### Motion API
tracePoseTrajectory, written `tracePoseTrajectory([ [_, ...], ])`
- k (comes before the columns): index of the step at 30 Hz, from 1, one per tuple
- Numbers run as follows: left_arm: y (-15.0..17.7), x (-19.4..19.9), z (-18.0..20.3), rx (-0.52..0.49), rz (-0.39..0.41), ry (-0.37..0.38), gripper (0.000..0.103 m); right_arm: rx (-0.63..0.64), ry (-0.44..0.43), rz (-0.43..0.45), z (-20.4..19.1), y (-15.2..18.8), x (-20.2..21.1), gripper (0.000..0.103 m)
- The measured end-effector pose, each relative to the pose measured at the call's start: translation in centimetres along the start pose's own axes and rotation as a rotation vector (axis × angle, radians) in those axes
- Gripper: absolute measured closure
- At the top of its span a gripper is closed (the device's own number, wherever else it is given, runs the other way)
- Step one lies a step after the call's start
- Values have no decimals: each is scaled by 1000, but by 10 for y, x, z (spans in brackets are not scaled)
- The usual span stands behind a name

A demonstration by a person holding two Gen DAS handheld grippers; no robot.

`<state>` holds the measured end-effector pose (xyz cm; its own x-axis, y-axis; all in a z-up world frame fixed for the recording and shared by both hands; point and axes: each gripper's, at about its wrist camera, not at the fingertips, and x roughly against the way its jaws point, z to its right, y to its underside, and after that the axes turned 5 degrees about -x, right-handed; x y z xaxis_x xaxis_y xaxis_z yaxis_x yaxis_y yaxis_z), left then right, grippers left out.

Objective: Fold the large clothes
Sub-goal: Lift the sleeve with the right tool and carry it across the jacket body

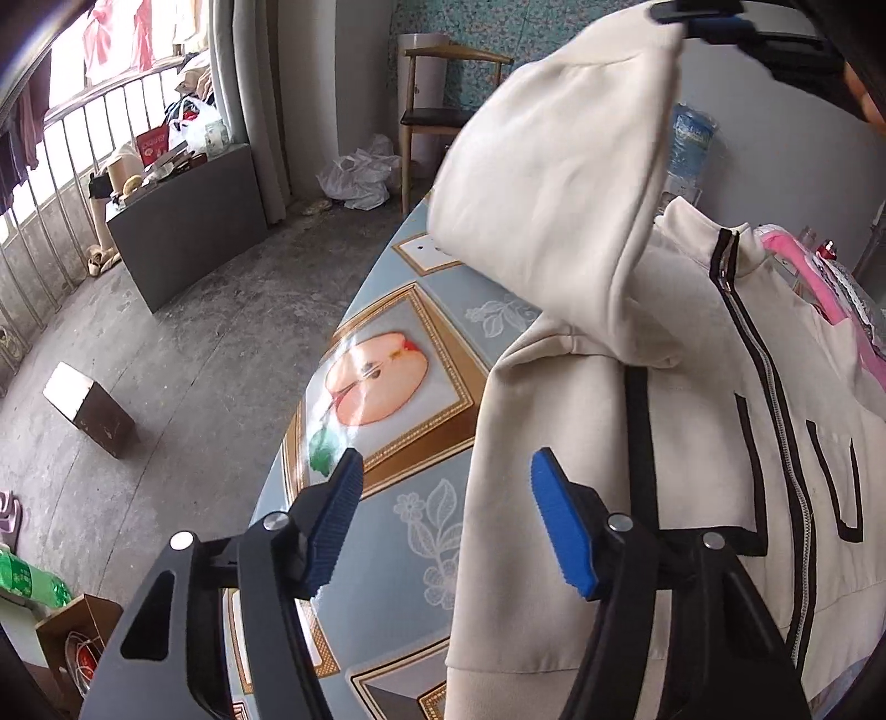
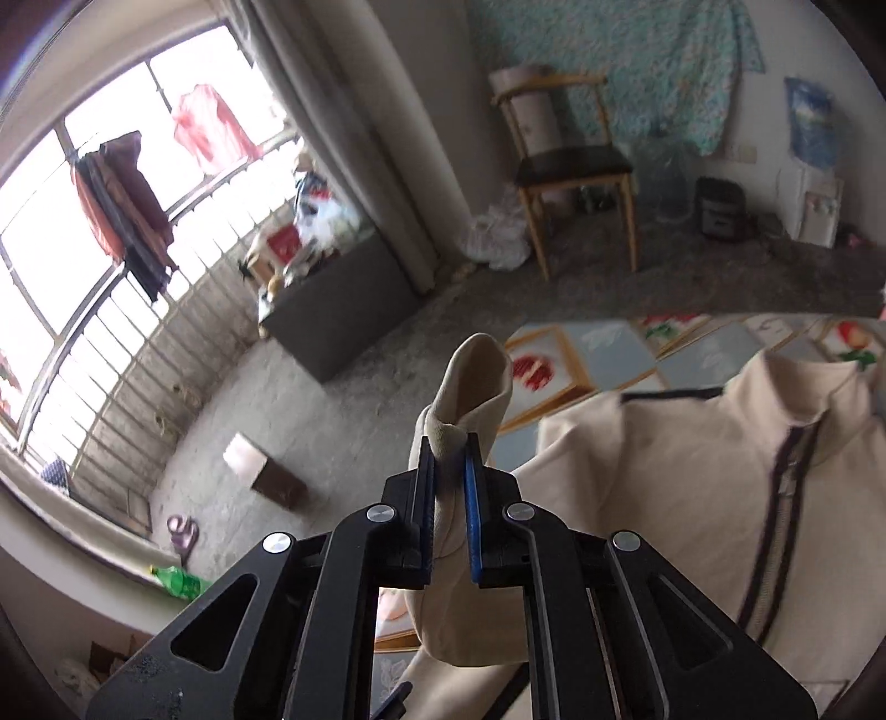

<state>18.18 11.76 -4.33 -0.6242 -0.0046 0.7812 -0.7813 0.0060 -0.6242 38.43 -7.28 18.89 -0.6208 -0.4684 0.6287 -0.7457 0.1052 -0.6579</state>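
Observation:
A cream zip jacket with black stripes lies face up on the patterned table. My left gripper is open and empty, low over the jacket's left edge near the hem. My right gripper is shut on the cuff of the jacket's sleeve and holds it up above the table. In the left wrist view the lifted sleeve hangs from the right gripper at the top. The jacket's body with collar and zip lies to the right in the right wrist view.
Pink clothes lie beyond the jacket on the table. Off the table's left edge is a concrete floor with a small box, a grey cabinet, a wooden chair and a railing at the window.

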Motion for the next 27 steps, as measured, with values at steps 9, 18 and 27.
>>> tracePoseTrajectory([
  [9,-46,-29,40,-142,-51,35,41,-276,299,198,190,41,117,94],
  [18,-64,-80,44,-191,-115,-104,41,-480,431,-28,319,157,68,89],
  [27,-66,-61,31,-97,-78,-38,41,-433,481,21,333,148,93,58],
])
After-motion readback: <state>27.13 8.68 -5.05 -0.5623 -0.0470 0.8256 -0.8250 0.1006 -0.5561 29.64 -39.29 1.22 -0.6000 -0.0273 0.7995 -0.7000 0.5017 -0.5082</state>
